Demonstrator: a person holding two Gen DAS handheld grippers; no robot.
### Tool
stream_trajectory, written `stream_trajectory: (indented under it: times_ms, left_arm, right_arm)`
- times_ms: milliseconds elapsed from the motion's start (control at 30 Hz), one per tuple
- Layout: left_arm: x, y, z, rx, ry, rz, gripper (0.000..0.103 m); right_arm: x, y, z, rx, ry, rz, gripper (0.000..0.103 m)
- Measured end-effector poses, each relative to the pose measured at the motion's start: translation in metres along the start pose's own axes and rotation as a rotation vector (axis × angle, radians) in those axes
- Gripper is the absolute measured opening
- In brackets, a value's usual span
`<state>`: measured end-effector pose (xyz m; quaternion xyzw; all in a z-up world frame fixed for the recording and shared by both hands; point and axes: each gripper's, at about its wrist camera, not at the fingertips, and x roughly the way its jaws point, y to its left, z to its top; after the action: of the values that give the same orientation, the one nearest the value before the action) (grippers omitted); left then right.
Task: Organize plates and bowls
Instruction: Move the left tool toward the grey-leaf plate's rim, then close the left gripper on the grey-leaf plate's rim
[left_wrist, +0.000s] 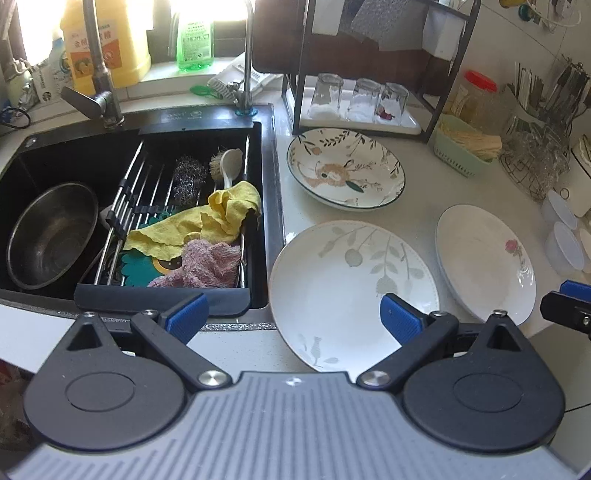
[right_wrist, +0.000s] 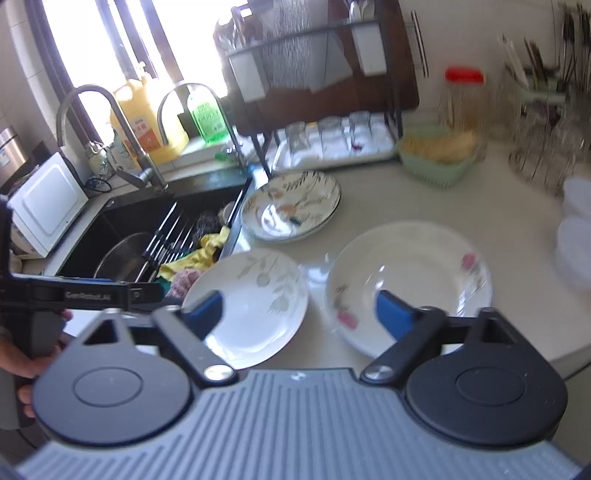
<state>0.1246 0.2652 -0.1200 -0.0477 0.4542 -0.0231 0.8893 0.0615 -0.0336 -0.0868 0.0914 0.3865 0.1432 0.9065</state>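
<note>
Three plates lie on the pale counter. A leaf-pattern white plate (left_wrist: 351, 288) (right_wrist: 255, 302) lies nearest the sink. A rose-pattern white plate (left_wrist: 484, 262) (right_wrist: 410, 280) lies to its right. A dark-rimmed floral plate (left_wrist: 345, 168) (right_wrist: 291, 206) lies behind them. My left gripper (left_wrist: 293, 315) is open and empty, above the near edge of the leaf plate. My right gripper (right_wrist: 299, 312) is open and empty, above the gap between the leaf and rose plates; its fingertip (left_wrist: 569, 301) shows at the right edge of the left wrist view.
A black sink (left_wrist: 44, 155) on the left holds a steel bowl (left_wrist: 51, 232), a wire rack with yellow and pink cloths (left_wrist: 207, 236) and a brush. A black rack with upturned glasses (left_wrist: 354, 99) stands behind. A green basket (left_wrist: 461, 147), jar and plastic lids (left_wrist: 565, 236) sit right.
</note>
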Motion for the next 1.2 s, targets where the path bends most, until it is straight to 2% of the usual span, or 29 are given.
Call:
stream_trajectory:
  times_ms: [133, 400, 467, 500, 533, 633, 700, 767, 833, 900, 1033, 1200]
  left_arm:
    - [0.034, 0.029, 0.000, 0.022, 0.038, -0.085, 0.100]
    - [0.073, 0.063, 0.010, -0.008, 0.098, -0.236, 0.100]
    - [0.080, 0.064, 0.011, 0.008, 0.097, -0.266, 0.099]
    - [0.082, 0.063, 0.012, 0.020, 0.088, -0.278, 0.096]
    - [0.085, 0.062, 0.012, 0.032, 0.090, -0.294, 0.087]
    - [0.095, 0.062, 0.014, 0.028, 0.130, -0.356, 0.067]
    - [0.098, 0.061, 0.015, 0.033, 0.128, -0.385, 0.063]
    - [0.103, 0.058, 0.016, 0.058, 0.125, -0.376, 0.059]
    - [0.108, 0.058, 0.017, 0.067, 0.134, -0.370, 0.047]
    - [0.111, 0.058, 0.017, 0.074, 0.134, -0.380, 0.041]
    - [0.119, 0.059, 0.015, 0.078, 0.123, -0.372, 0.031]
    - [0.127, 0.059, 0.015, 0.078, 0.110, -0.392, 0.030]
  right_arm:
    - [0.027, 0.022, -0.013, 0.013, 0.052, -0.015, 0.061]
    - [0.068, 0.045, -0.026, 0.022, 0.058, -0.107, 0.060]
    - [0.078, 0.041, -0.030, 0.070, 0.071, -0.105, 0.053]
    - [0.082, 0.039, -0.031, 0.097, 0.075, -0.117, 0.046]
    - [0.085, 0.037, -0.033, 0.123, 0.080, -0.129, 0.042]
    - [0.094, 0.032, -0.037, 0.188, 0.078, -0.164, 0.035]
    - [0.097, 0.031, -0.038, 0.203, 0.052, -0.164, 0.029]
    - [0.102, 0.032, -0.038, 0.204, 0.036, -0.185, 0.027]
    - [0.107, 0.029, -0.038, 0.222, 0.035, -0.207, 0.018]
    - [0.110, 0.025, -0.039, 0.255, 0.032, -0.212, 0.017]
    - [0.115, 0.021, -0.043, 0.267, 0.013, -0.208, 0.016]
    - [0.120, 0.021, -0.046, 0.251, -0.010, -0.192, 0.014]
